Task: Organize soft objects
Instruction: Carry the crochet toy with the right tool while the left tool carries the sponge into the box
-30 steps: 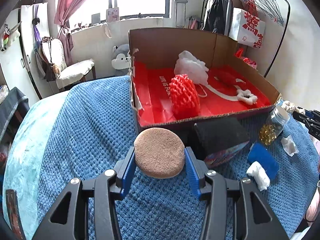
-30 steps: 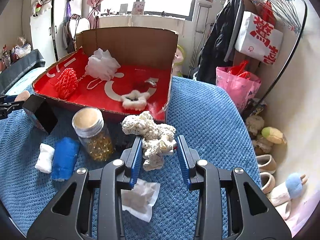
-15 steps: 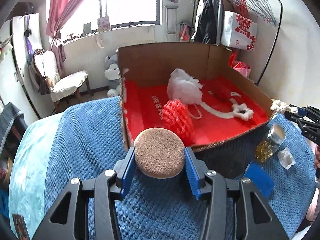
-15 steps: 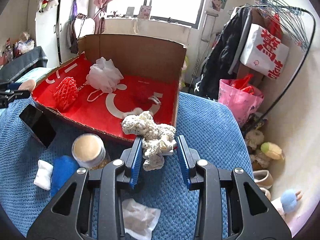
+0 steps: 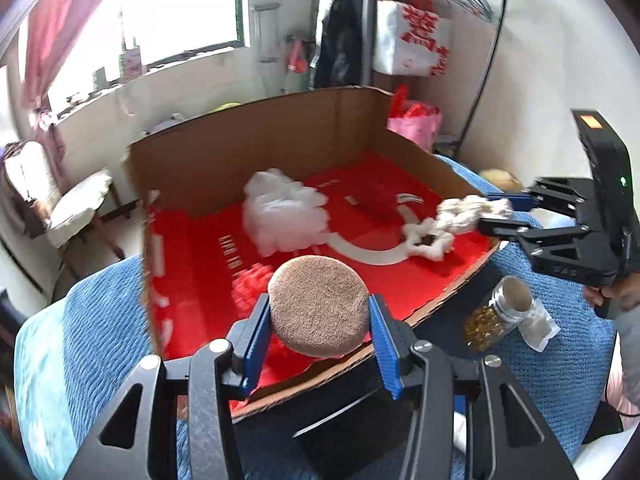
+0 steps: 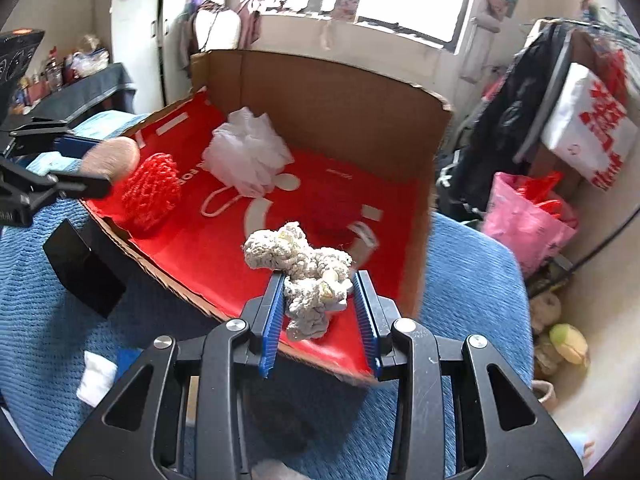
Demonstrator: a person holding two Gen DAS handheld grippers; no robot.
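Observation:
My left gripper is shut on a round brown puff and holds it over the near left corner of the red-lined cardboard box. My right gripper is shut on a knotted cream rope toy, held over the box's near right edge. Inside the box lie a white mesh pouf, a red mesh ball and a small white ring-shaped toy. Each gripper shows in the other's view, the right gripper at the right and the left gripper at the left.
The box sits on a blue knit blanket. Beside it are a black box, a glass jar of yellow capsules, a white sachet and a white roll. A clothes rack and a pink bag stand beyond.
Both grippers have moved forward and a little up, from over the blanket to over the box's near edge, still carrying the puff and the rope toy. Both views have rolled slightly.

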